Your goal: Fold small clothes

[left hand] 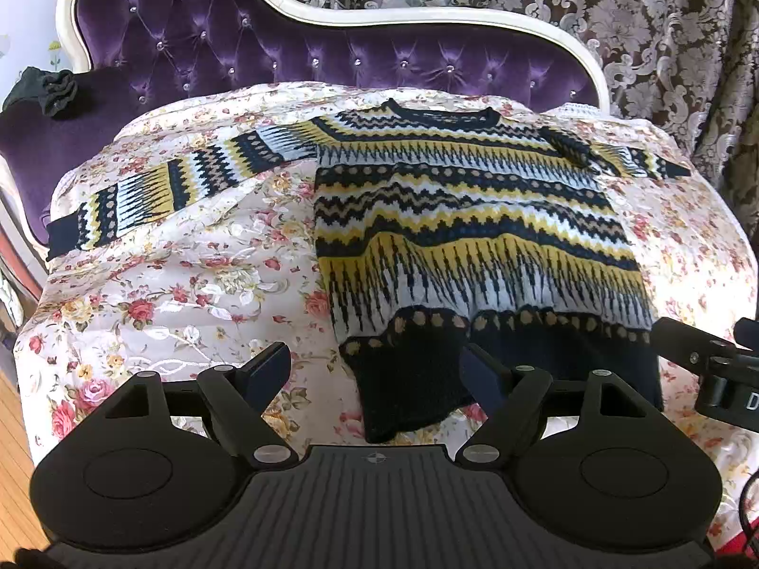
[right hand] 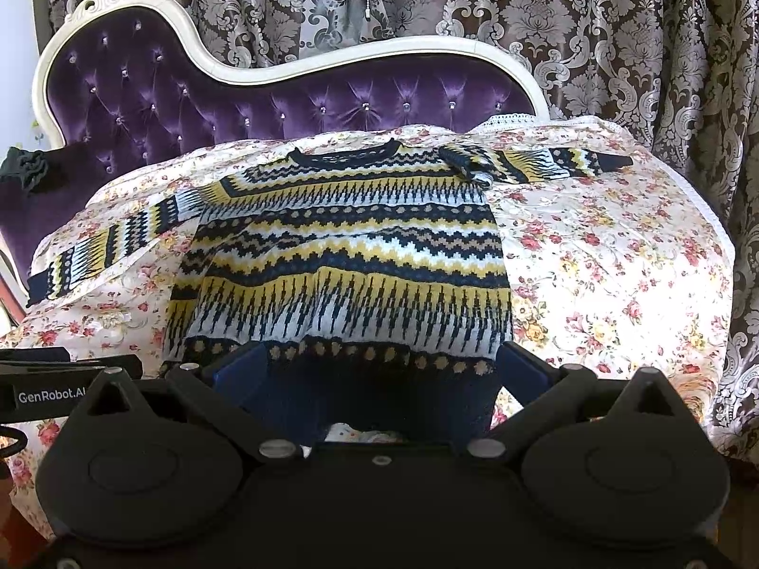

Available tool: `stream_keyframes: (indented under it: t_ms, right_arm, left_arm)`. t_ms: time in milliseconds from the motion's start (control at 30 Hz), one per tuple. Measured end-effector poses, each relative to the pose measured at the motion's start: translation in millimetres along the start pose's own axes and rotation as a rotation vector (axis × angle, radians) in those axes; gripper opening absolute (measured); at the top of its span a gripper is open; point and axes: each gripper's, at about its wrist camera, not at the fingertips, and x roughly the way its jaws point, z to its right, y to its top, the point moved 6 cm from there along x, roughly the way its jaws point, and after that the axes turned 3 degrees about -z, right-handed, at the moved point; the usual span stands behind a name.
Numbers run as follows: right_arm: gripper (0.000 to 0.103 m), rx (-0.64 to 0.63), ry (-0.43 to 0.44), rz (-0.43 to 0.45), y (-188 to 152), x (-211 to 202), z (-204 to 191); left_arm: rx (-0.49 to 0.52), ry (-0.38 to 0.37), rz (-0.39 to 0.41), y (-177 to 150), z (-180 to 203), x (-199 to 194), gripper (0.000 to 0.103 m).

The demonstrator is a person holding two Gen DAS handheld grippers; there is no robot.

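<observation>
A small knit sweater [left hand: 469,218] with navy, yellow and white bands lies flat on a floral bedspread [left hand: 189,294], collar far, navy hem near. Its left sleeve [left hand: 180,185] stretches out to the left; the right sleeve [right hand: 541,163] stretches right with a crumple at the shoulder. My left gripper [left hand: 374,370] is open at the hem's left corner, with the right finger over the hem. My right gripper [right hand: 374,370] is open, its jaws wide on either side of the sweater [right hand: 346,246] hem's middle. The right gripper also shows in the left wrist view [left hand: 702,355].
A purple tufted headboard [left hand: 294,47] with a white frame stands behind the bed. A dark pillow with black cloth [left hand: 52,90] sits at the far left. Patterned curtains [right hand: 616,38] hang behind. Wooden floor [left hand: 14,426] shows at the lower left.
</observation>
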Motion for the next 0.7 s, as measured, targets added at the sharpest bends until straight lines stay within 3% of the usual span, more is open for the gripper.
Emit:
stream_keyframes:
  t_ms: [700]
  right_arm:
    - [0.102,-0.011,0.009,-0.018,-2.2,4.0,-5.2]
  left_arm:
    - [0.001,0.005,-0.004,0.1,0.0,0.2,0.077]
